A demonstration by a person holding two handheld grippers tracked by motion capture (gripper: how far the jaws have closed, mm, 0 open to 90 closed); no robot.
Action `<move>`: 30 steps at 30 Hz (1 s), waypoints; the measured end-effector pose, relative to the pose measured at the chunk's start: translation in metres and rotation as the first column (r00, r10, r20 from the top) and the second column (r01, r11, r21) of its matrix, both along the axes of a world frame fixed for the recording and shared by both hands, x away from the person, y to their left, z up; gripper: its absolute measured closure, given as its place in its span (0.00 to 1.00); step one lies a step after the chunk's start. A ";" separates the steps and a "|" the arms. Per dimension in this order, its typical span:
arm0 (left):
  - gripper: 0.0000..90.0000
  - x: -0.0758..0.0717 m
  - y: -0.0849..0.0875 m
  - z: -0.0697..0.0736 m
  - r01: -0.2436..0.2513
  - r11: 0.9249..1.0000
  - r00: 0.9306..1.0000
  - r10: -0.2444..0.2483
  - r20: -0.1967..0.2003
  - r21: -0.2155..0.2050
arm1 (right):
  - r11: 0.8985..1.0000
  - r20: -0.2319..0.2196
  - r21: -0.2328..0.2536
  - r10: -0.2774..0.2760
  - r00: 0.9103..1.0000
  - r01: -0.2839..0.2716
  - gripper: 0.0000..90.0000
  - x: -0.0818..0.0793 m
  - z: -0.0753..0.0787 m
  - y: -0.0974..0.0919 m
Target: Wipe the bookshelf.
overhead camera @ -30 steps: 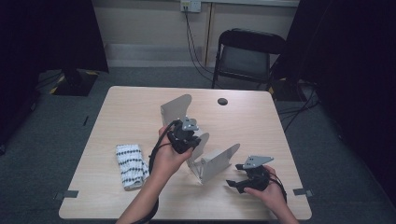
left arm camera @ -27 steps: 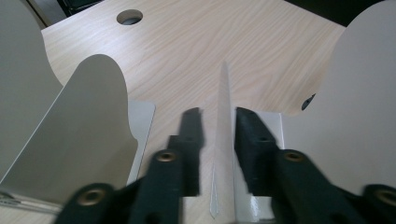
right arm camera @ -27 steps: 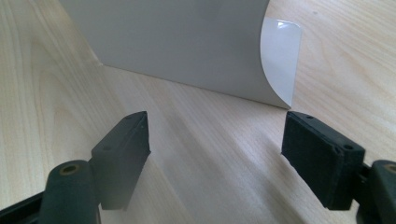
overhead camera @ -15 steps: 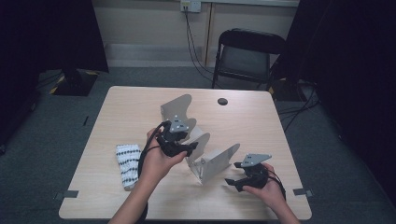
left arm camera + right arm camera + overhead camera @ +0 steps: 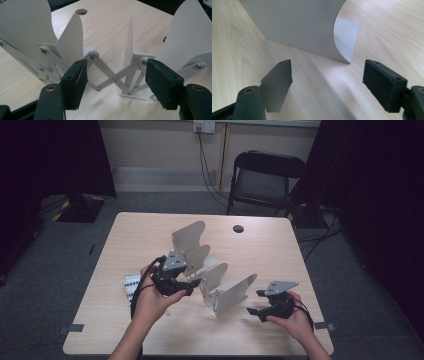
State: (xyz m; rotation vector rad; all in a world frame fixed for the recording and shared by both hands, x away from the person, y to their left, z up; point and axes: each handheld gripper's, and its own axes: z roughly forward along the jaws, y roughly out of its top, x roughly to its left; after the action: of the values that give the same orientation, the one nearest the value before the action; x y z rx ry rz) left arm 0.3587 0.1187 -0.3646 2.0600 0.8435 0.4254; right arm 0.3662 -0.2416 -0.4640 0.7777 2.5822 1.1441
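The left gripper (image 5: 192,285) has just been opening its jaws; in the left gripper view they now stand wide apart with only the scissor links of the white metal folding rack with curved divider plates (image 5: 210,270) seen beyond them, and the pads press on nothing; compared with a second ago, the hand has drawn back toward the left side of the table, away from the plate where it was. I judge that the rack was let go and one adjusting step is finished; the rack looks about fully stretched.

The rack stands in the middle of the light wooden table (image 5: 280,250); its long axis runs diagonally, from the far left toward the near right, and its plates stand upright, points upward.

The right gripper (image 5: 257,302) is also released, jaws wide, resting just beside the near-right end plate.
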 end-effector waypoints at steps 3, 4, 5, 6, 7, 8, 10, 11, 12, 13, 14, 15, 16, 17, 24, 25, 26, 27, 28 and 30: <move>0.36 -0.003 0.006 -0.009 -0.010 1.000 1.000 0.010 -0.007 0.000 | 1.000 0.006 -0.013 0.016 1.000 -0.016 0.25 0.001 0.004 -0.001; 0.36 -0.004 0.009 -0.013 -0.014 1.000 1.000 0.014 -0.012 0.001 | 1.000 0.007 -0.016 0.018 1.000 -0.018 0.25 0.002 0.005 -0.001; 0.35 -0.005 0.012 -0.018 -0.018 1.000 1.000 0.018 -0.019 0.006 | 1.000 0.011 -0.020 0.022 1.000 -0.021 0.25 0.003 0.007 -0.002; 0.35 -0.006 0.013 -0.021 -0.023 1.000 1.000 0.023 -0.020 0.003 | 0.999 0.014 -0.021 0.025 1.000 -0.025 0.25 0.004 0.010 -0.003; 0.34 -0.006 0.016 -0.025 -0.025 1.000 0.999 0.025 -0.022 0.014 | 0.999 0.013 -0.021 0.029 1.000 -0.028 0.25 0.004 0.011 -0.003; 0.33 -0.008 0.018 -0.029 -0.030 1.000 0.999 0.030 -0.033 0.009 | 0.999 0.015 -0.020 0.033 0.999 -0.032 0.25 0.005 0.013 -0.003; 0.31 -0.010 0.022 -0.036 -0.038 0.999 0.999 0.038 -0.038 0.005 | 0.999 0.021 -0.013 0.036 0.999 -0.035 0.25 0.008 0.017 -0.004; 0.31 -0.011 0.024 -0.039 -0.041 0.999 0.998 0.041 -0.044 0.004 | 0.999 0.016 -0.008 0.035 0.999 -0.035 0.25 0.008 0.018 -0.005; 0.31 -0.012 0.026 -0.042 -0.042 0.999 0.998 0.042 -0.045 0.012 | 0.999 0.018 -0.004 0.036 0.999 -0.036 0.25 0.010 0.019 -0.005; 0.30 -0.013 0.027 -0.046 -0.046 0.999 0.997 0.046 -0.056 0.008 | 0.999 0.022 -0.005 0.036 0.999 -0.036 0.25 0.010 0.021 -0.006; 0.30 -0.014 0.028 -0.050 -0.046 0.999 0.997 0.047 -0.059 0.019 | 0.999 0.024 -0.005 0.038 0.999 -0.038 0.25 0.011 0.022 -0.006; 0.30 -0.015 0.029 -0.053 -0.049 0.999 0.997 0.051 -0.064 0.023 | 0.999 0.025 -0.005 0.040 0.999 -0.040 0.25 0.012 0.023 -0.006; 0.30 -0.016 0.030 -0.056 -0.049 0.998 0.996 0.051 -0.068 0.028 | 0.999 0.026 -0.007 0.041 0.999 -0.040 0.25 0.013 0.024 -0.007; 0.29 -0.016 0.031 -0.059 -0.048 0.998 0.996 0.050 -0.070 0.037 | 0.999 0.026 -0.009 0.037 0.999 -0.037 0.25 0.013 0.025 -0.007; 0.28 -0.023 0.034 -0.074 -0.045 0.998 0.995 0.048 -0.086 0.039 | 0.999 0.034 -0.013 0.030 0.999 -0.029 0.25 0.013 0.035 -0.016; 0.28 -0.023 0.034 -0.075 -0.046 0.998 0.995 0.049 -0.082 0.038 | 1.000 0.034 -0.010 0.028 0.999 -0.027 0.25 0.013 0.037 -0.017; 0.27 -0.024 0.035 -0.077 -0.044 0.998 0.995 0.047 -0.087 0.037 | 1.000 0.035 -0.010 0.026 0.999 -0.026 0.25 0.012 0.040 -0.018; 0.27 -0.025 0.035 -0.078 -0.045 0.998 0.995 0.048 -0.083 0.035 | 1.000 0.039 -0.009 0.026 0.999 -0.025 0.25 0.012 0.042 -0.019; 0.27 -0.025 0.035 -0.079 -0.040 0.998 0.995 0.043 -0.085 0.039 | 1.000 0.045 -0.011 0.024 0.999 -0.024 0.25 0.011 0.046 -0.020; 0.27 -0.025 0.034 -0.079 -0.038 0.998 0.996 0.042 -0.084 0.040 | 1.000 0.053 -0.011 0.023 0.998 -0.023 0.25 0.011 0.054 -0.022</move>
State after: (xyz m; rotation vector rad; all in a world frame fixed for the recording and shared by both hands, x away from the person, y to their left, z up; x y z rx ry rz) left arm 0.3339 0.1526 -0.4435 2.1120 0.9354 0.3808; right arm 0.3769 -0.2638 -0.4104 0.7073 2.5574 1.1417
